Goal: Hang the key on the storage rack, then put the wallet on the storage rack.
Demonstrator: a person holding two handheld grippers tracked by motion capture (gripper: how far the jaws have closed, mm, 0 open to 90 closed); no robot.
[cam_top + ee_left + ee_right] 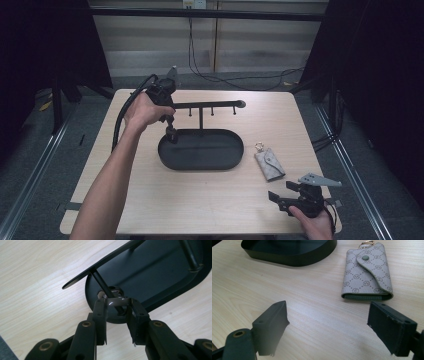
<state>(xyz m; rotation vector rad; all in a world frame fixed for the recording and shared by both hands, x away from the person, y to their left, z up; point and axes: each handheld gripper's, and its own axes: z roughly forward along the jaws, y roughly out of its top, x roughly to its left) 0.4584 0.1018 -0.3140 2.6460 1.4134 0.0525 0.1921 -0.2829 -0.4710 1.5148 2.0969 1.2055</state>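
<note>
Left gripper [117,305] jaws clamped on a brown ring [115,300] at the stand [201,148]; right gripper [328,327] jaws apart. Slippage could drop the ring.

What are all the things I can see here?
Stand: one, black, T-shaped with pegs, rising from the tray.
Tray: one, black, oval, mid-table.
Ring: one, brownish, held between the left fingers beside a peg.
Key pouch: one, grey patterned with gold ring, right of the tray.
Table: one, light wood.
Left gripper: one, black, shut on the ring over the tray's left end.
Right gripper: one, black, open, near the table's front right corner.
</note>
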